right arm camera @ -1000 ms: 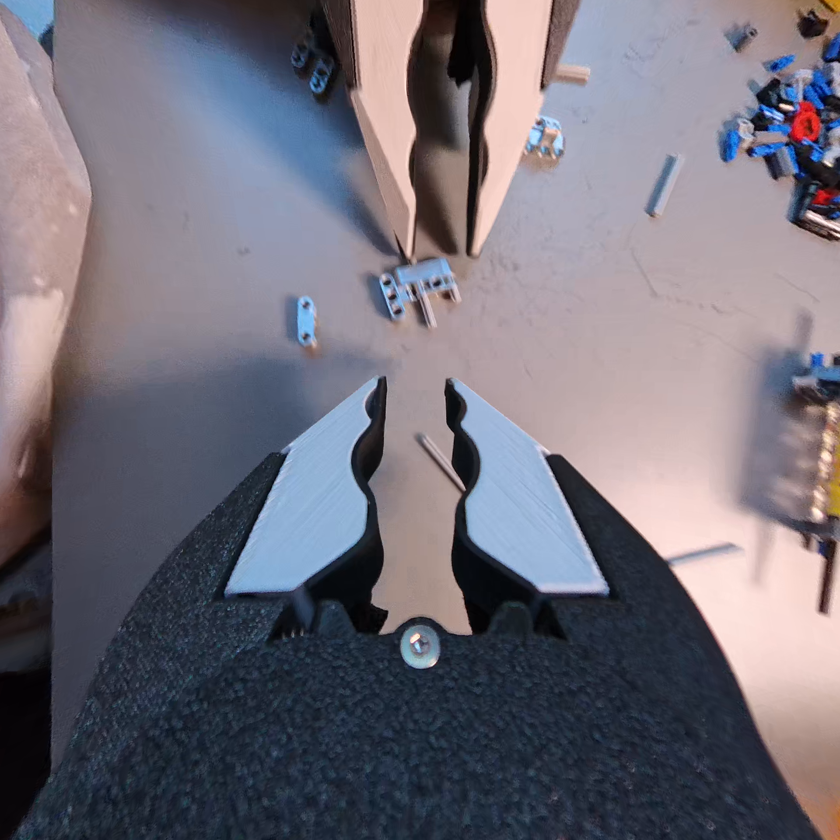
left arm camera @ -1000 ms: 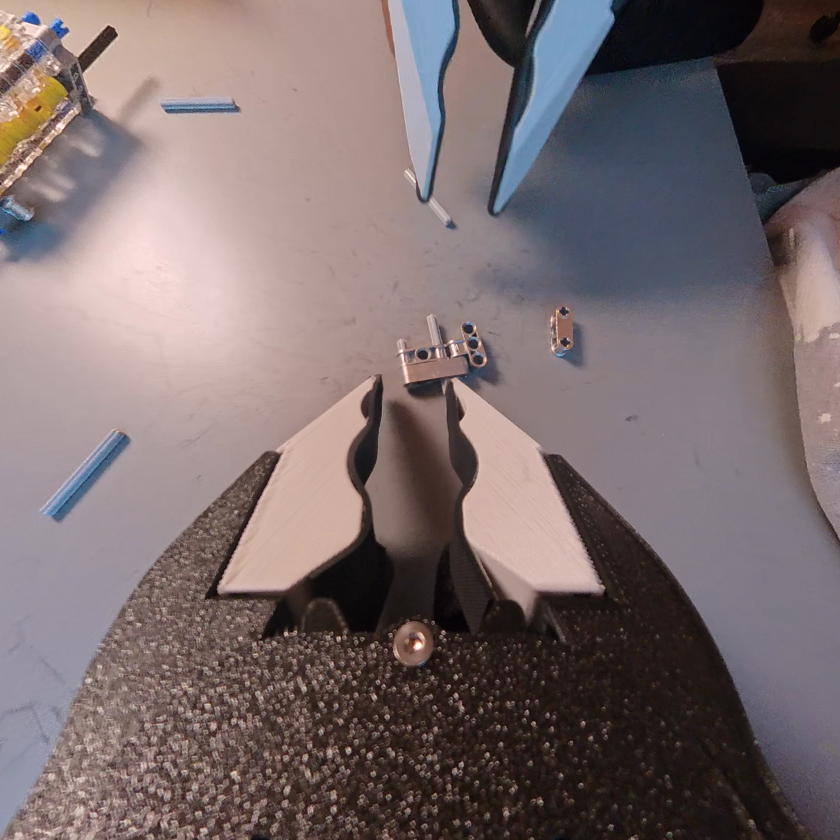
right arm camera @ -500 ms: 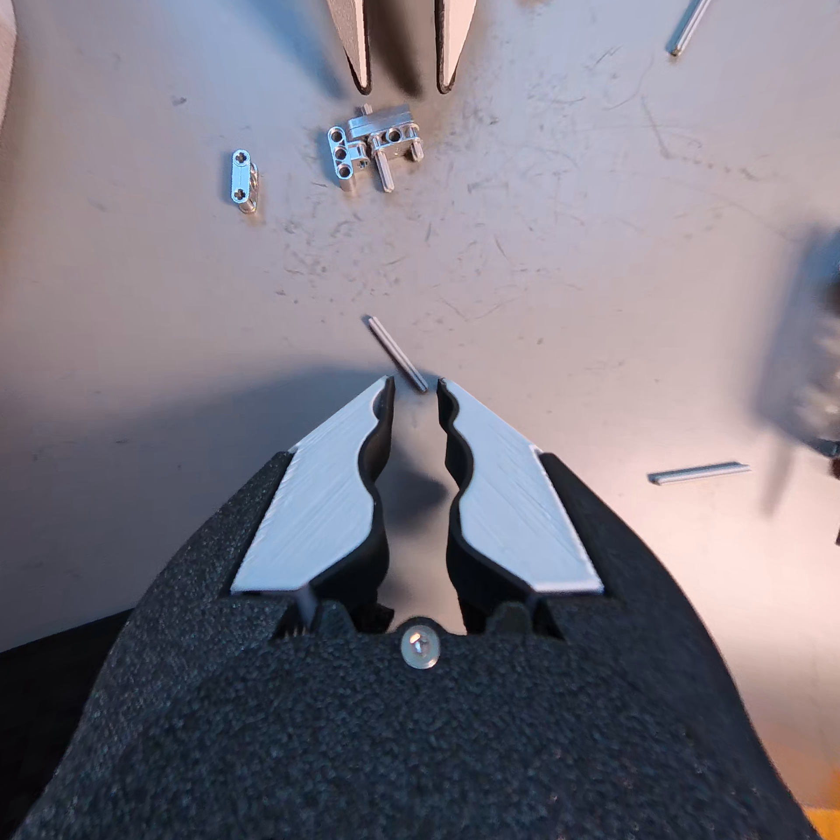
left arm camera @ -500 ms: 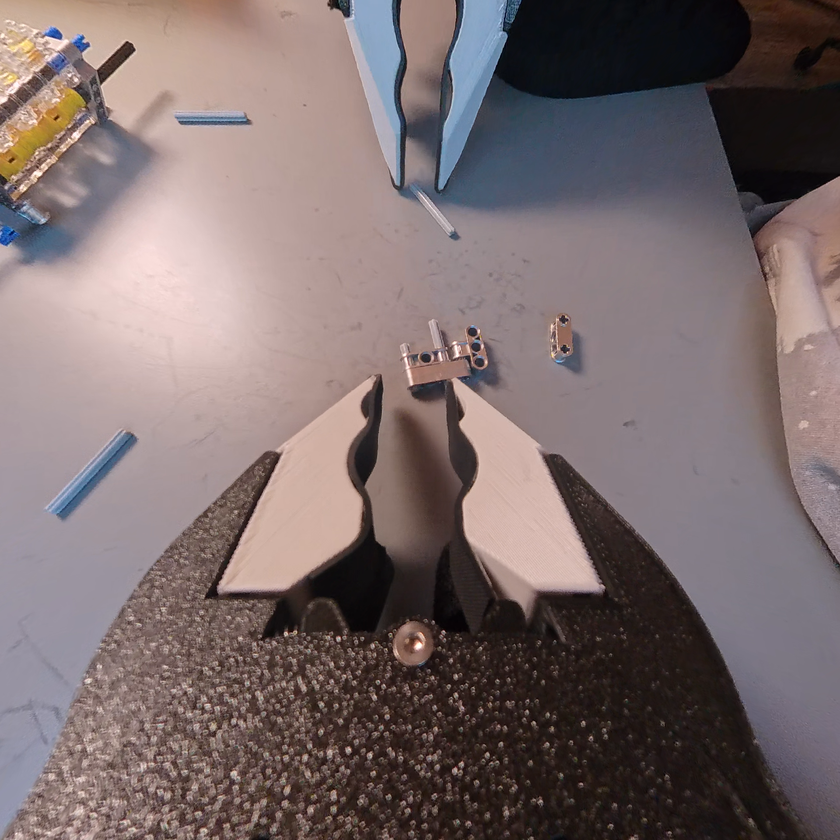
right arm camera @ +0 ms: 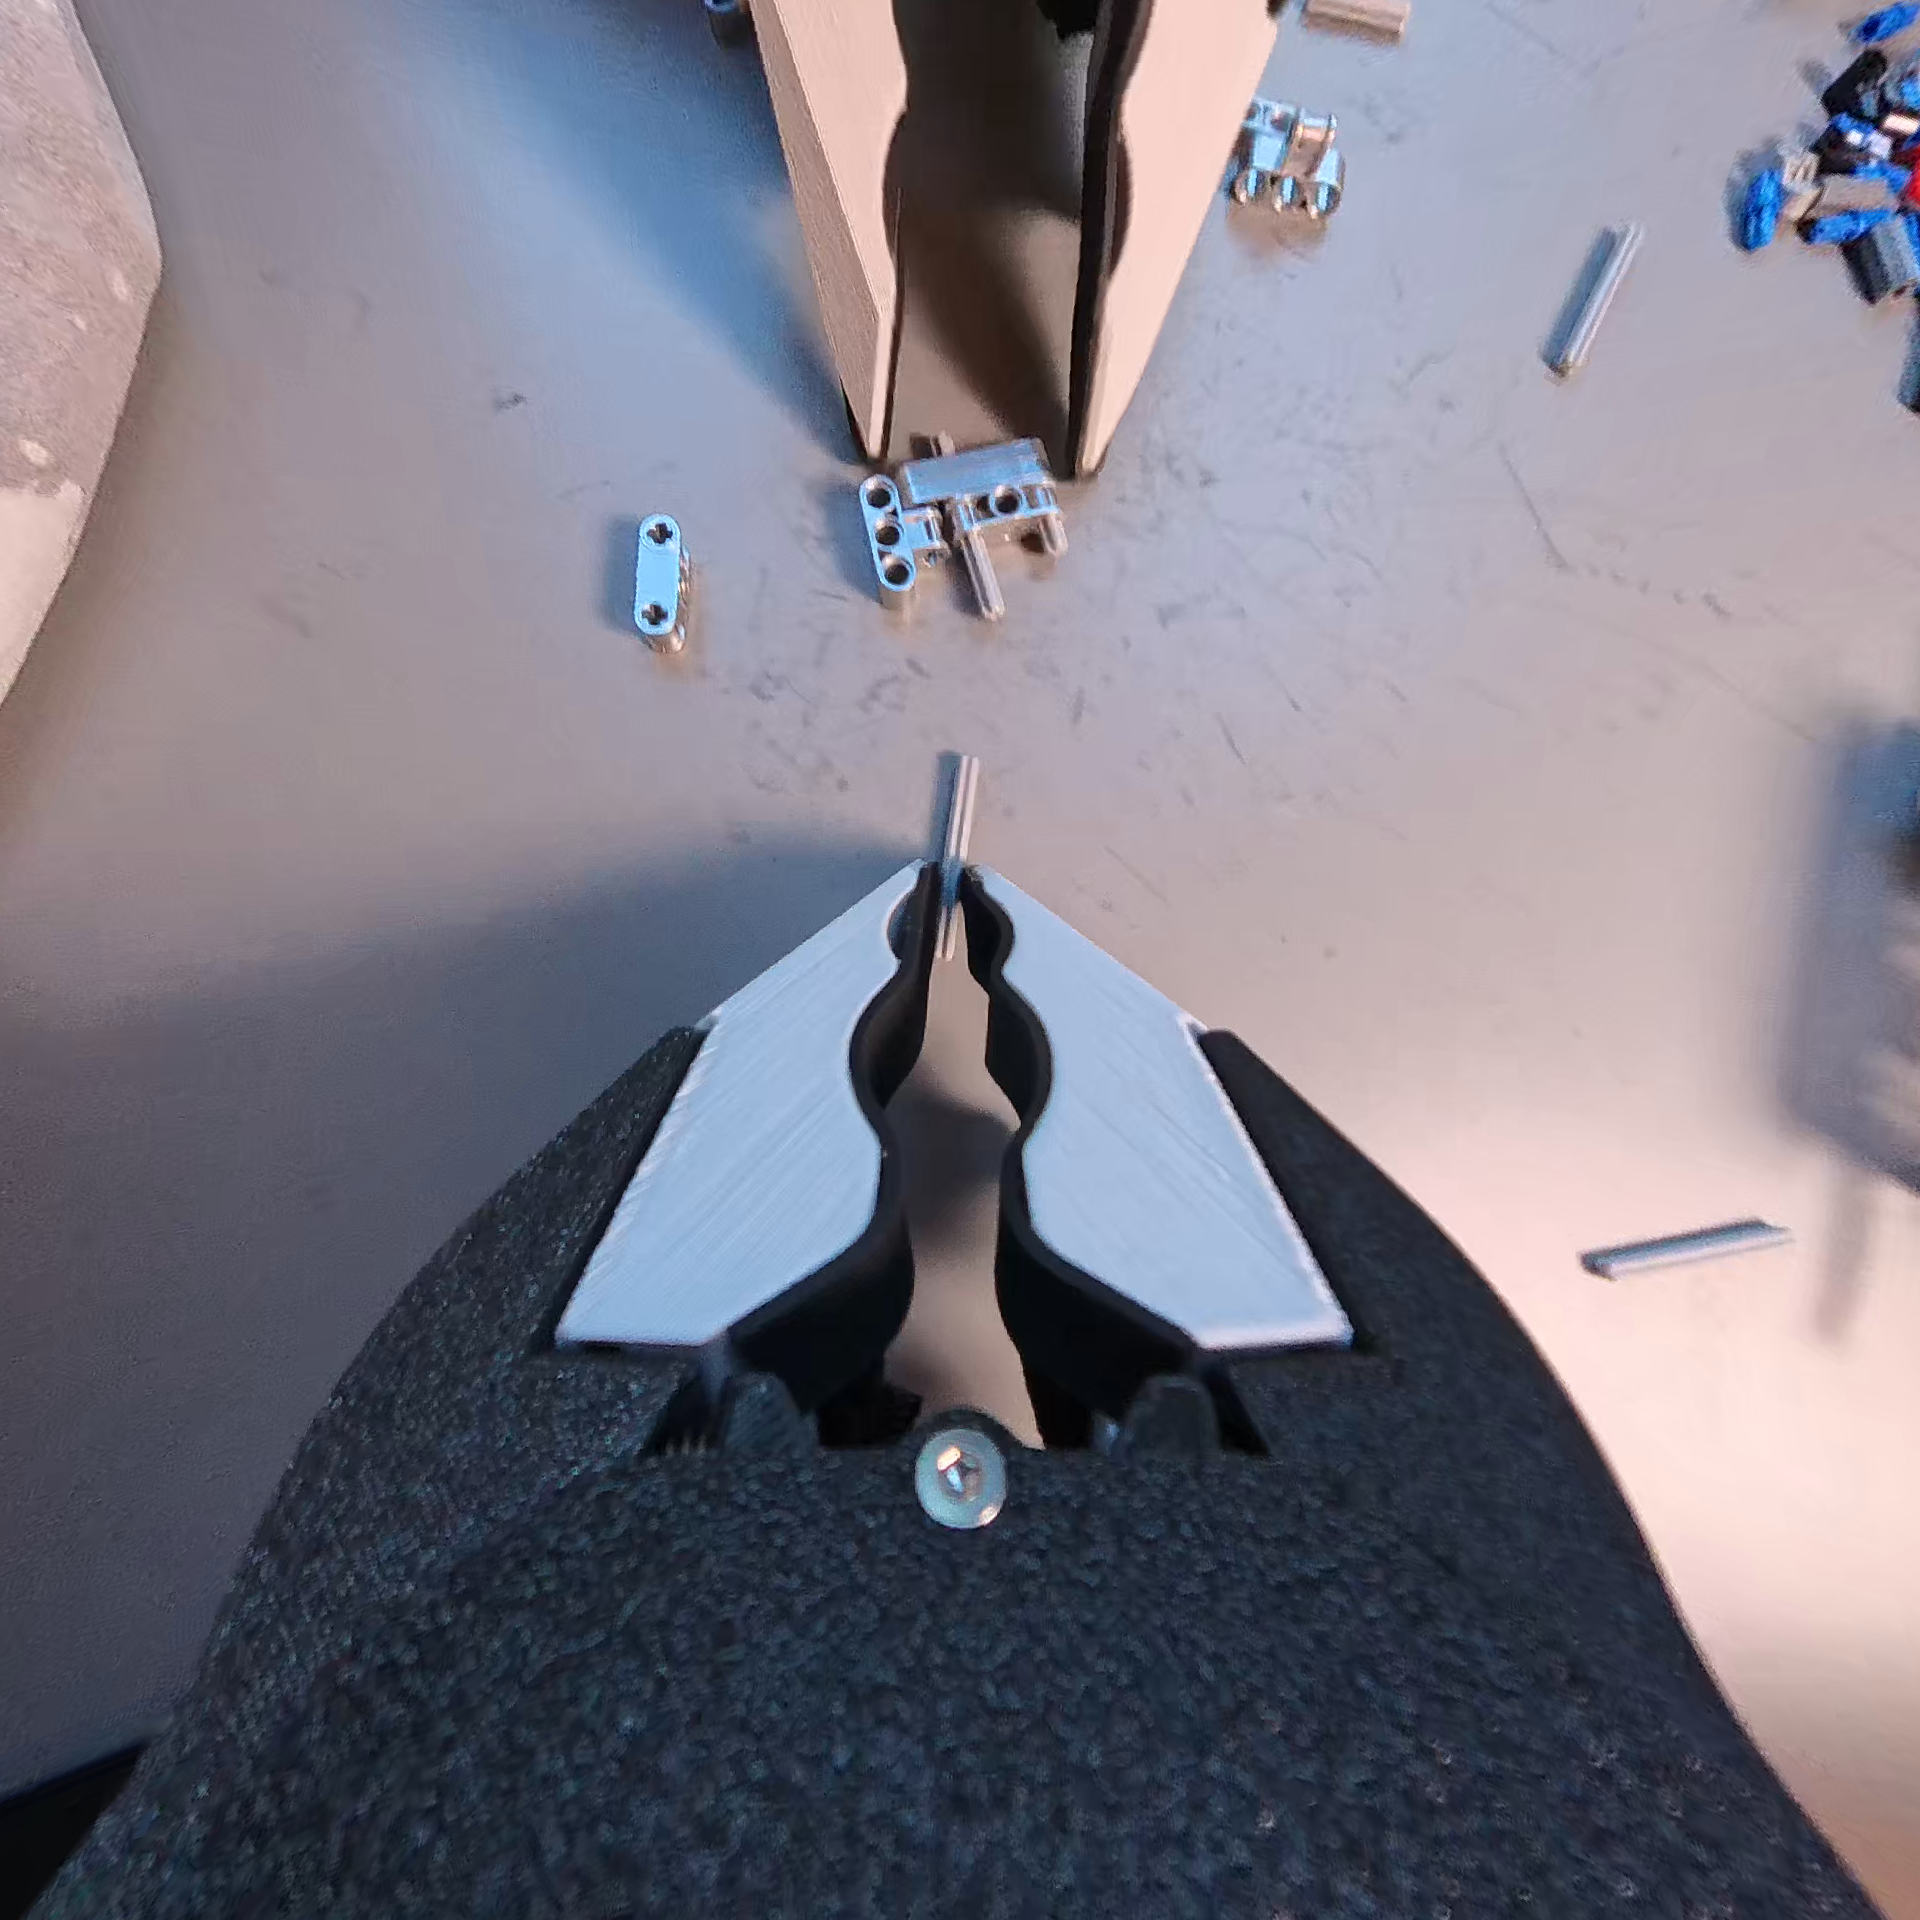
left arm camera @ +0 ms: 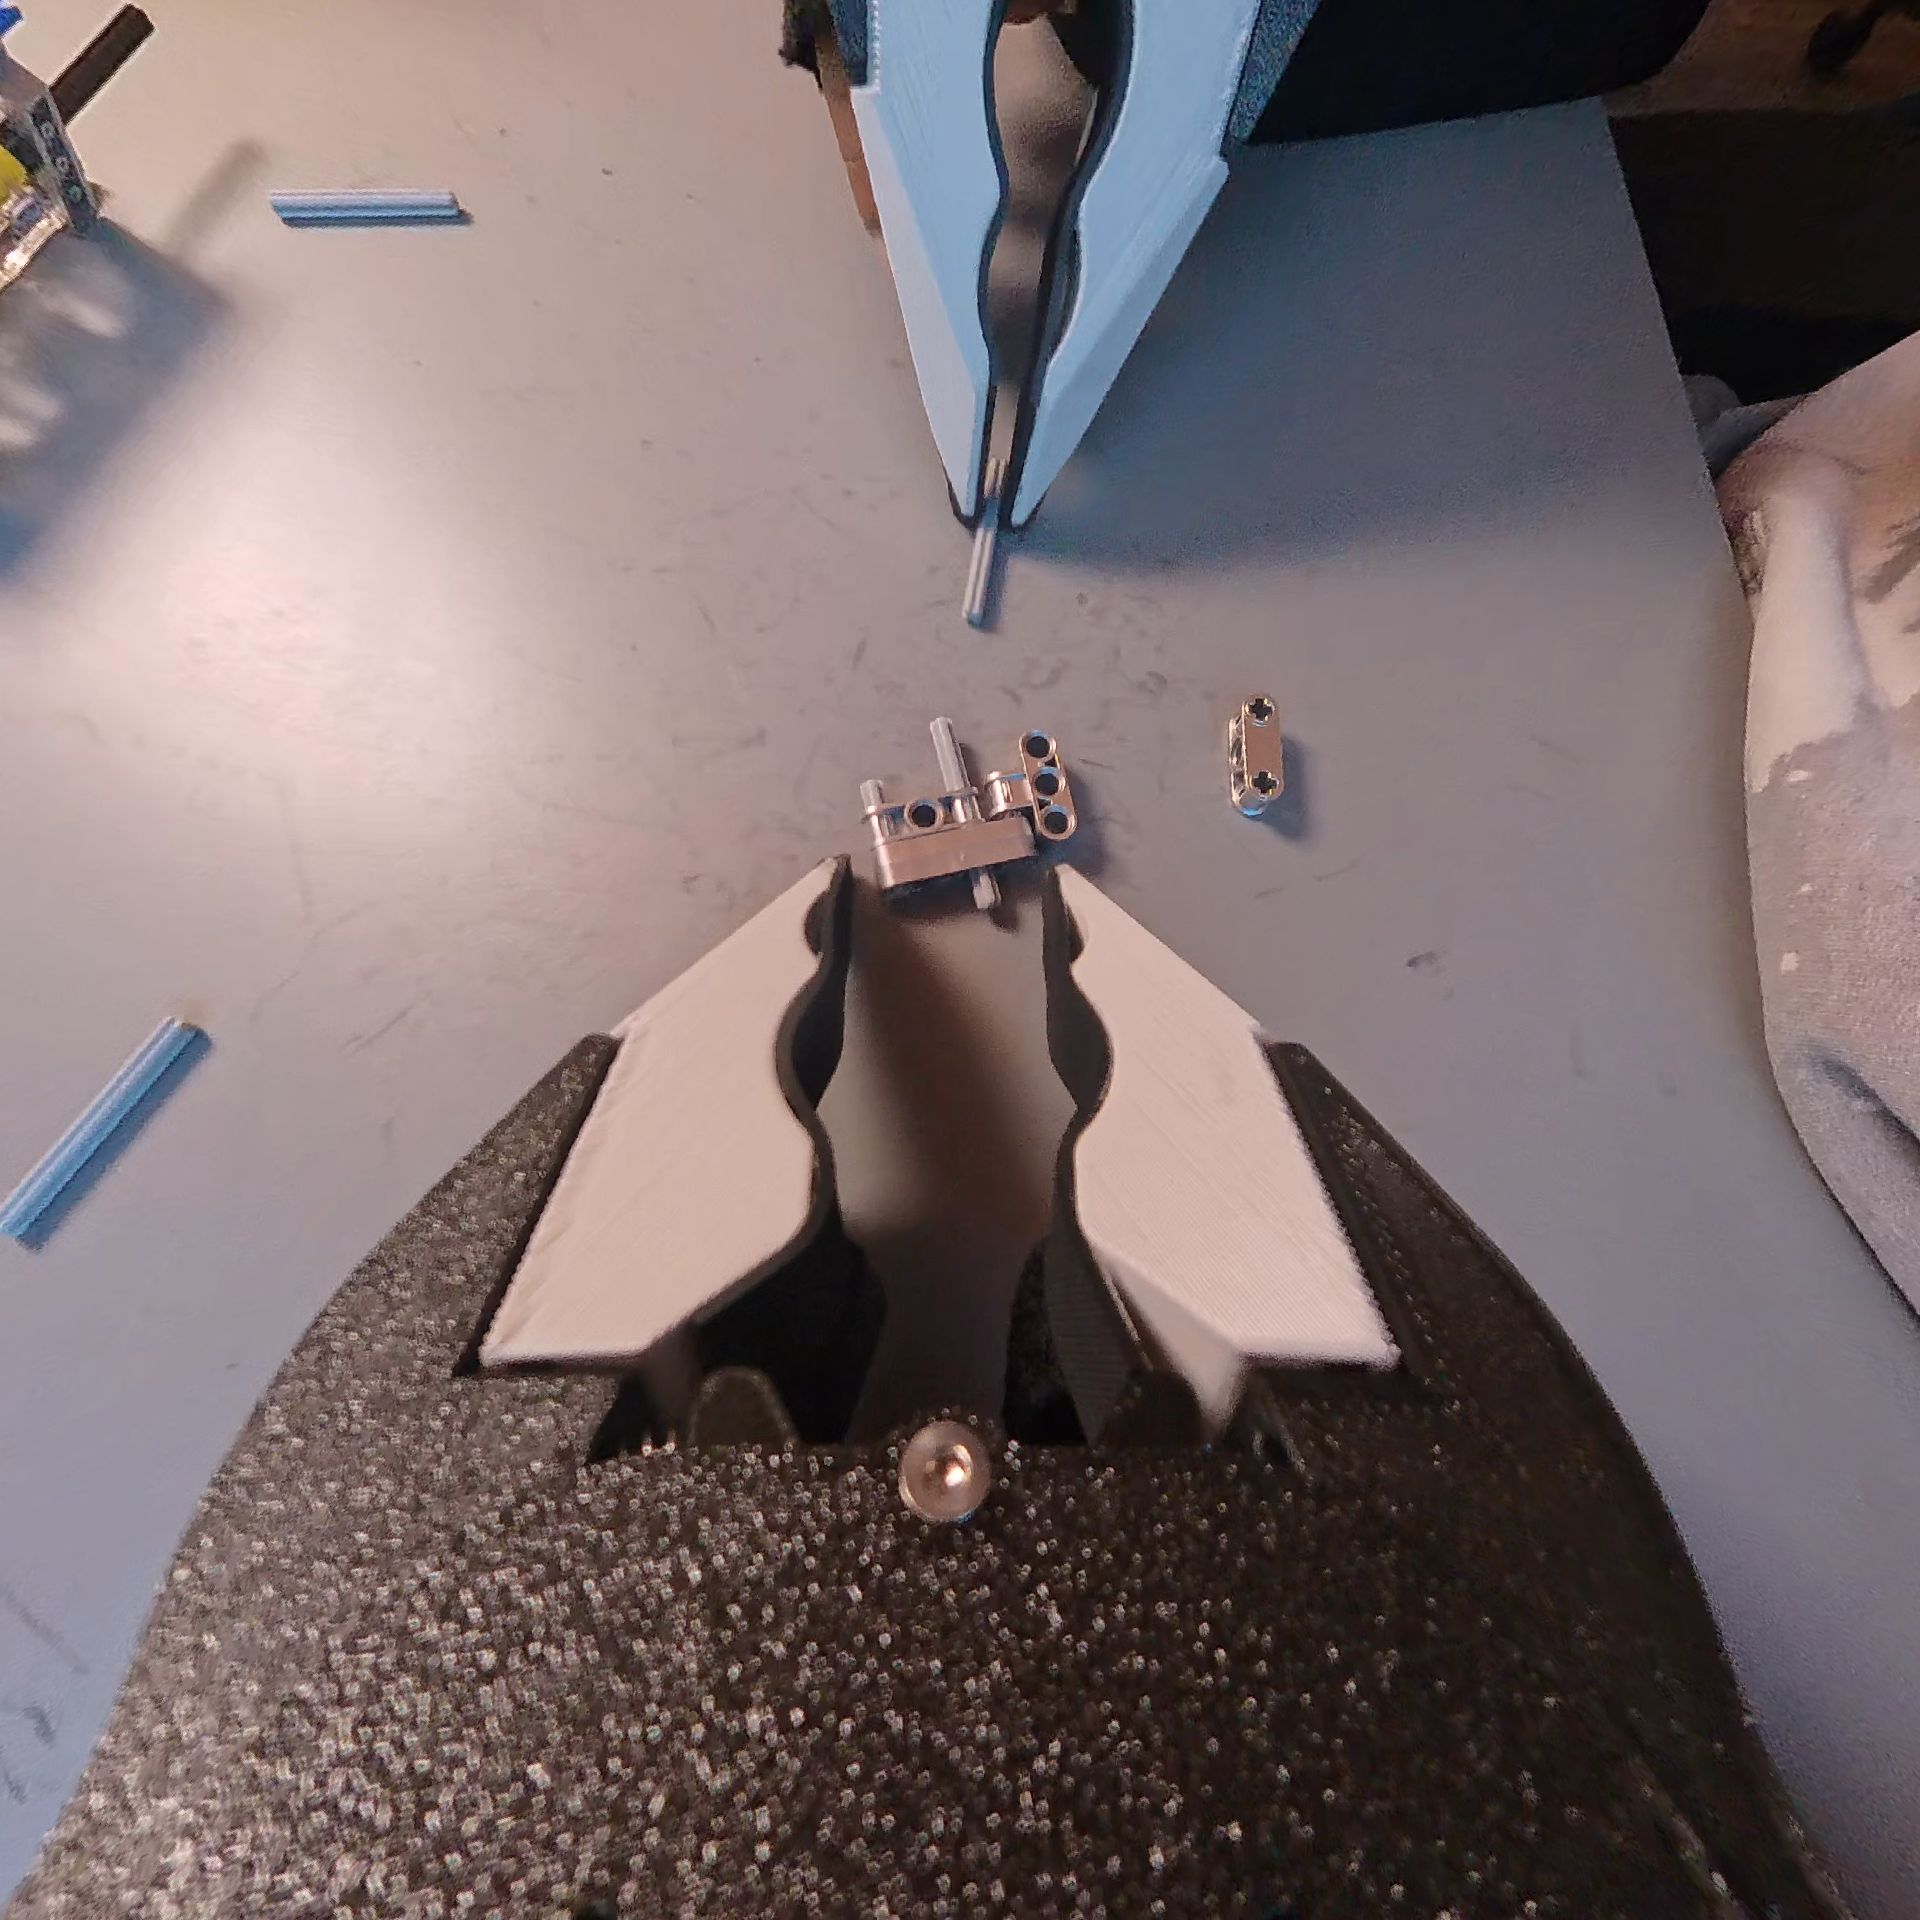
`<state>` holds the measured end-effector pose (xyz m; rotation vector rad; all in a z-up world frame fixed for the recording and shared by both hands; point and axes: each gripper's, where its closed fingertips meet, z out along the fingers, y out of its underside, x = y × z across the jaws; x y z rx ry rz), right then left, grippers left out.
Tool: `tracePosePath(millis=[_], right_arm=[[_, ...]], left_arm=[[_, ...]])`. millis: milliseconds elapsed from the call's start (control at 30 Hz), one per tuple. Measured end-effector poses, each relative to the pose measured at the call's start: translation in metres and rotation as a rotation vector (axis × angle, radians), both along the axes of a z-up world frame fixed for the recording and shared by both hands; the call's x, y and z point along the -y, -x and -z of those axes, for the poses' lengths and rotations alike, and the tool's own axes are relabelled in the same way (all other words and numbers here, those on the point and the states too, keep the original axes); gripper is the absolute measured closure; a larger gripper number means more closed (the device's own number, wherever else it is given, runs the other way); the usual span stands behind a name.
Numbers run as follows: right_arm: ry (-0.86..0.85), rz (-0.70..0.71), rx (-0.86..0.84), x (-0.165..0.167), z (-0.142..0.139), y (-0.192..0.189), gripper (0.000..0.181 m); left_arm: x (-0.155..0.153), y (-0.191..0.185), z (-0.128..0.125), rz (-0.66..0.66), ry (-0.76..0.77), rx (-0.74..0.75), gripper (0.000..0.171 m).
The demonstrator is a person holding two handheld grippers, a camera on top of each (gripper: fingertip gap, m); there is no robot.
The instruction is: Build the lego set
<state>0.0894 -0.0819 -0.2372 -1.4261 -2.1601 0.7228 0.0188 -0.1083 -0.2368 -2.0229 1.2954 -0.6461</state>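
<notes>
The small rod (right arm camera: pixel 954 831) sticks out from between the tips of the right gripper (right arm camera: pixel 943 881). Past it on the table (right arm camera: pixel 1351 831) sits the little built piece (right arm camera: pixel 961 514), right at the tips of the left gripper (left arm camera: pixel 948 883). A two-hole link (right arm camera: pixel 660 582) lies left of that piece in the right wrist view.

We seem to be at a hobby or lab workbench. We see a plain grey table (left arm camera: pixel 520 582), its top scuffed and scratched, strewn with small building-toy parts: a grey assembly of pinned beams (left arm camera: pixel 961 821), a short two-hole link (left arm camera: pixel 1255 767), thin grey axle rods (right arm camera: pixel 1592 296), and a heap of blue, black and red pieces (right arm camera: pixel 1839 197) at the far right. A half-built model (left arm camera: pixel 31 177) stands at the far left.
</notes>
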Motion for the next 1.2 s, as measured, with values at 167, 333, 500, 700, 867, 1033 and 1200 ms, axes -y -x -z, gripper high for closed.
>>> tracePosePath(millis=[167, 333, 500, 700, 867, 1033, 1200], right_arm=[[-0.032, -0.021, -0.023, 0.010, 0.000, 0.016, 0.179], [-0.032, -0.059, -0.044, 0.013, 0.000, 0.025, 0.179], [-0.005, -0.095, -0.072, 0.017, 0.000, 0.031, 0.179], [0.011, -0.120, -0.085, 0.017, 0.000, 0.031, 0.179], [0.005, -0.127, -0.091, 0.018, -0.001, 0.031, 0.179], [-0.007, -0.124, -0.101, 0.017, -0.001, 0.032, 0.180], [-0.020, -0.125, -0.105, 0.017, -0.001, 0.032, 0.180]], left_arm=[[-0.002, -0.002, 0.000, -0.002, -0.014, 0.000, 0.143], [-0.003, -0.003, 0.000, 0.003, -0.018, 0.009, 0.147], [-0.005, -0.004, 0.000, 0.026, -0.017, 0.018, 0.148], [-0.006, -0.004, 0.000, 0.038, -0.014, 0.021, 0.149], [-0.006, -0.005, 0.000, 0.037, -0.014, 0.021, 0.149], [-0.006, -0.005, 0.000, 0.037, -0.016, 0.021, 0.149], [-0.007, -0.004, 0.000, 0.032, -0.018, 0.021, 0.148]])
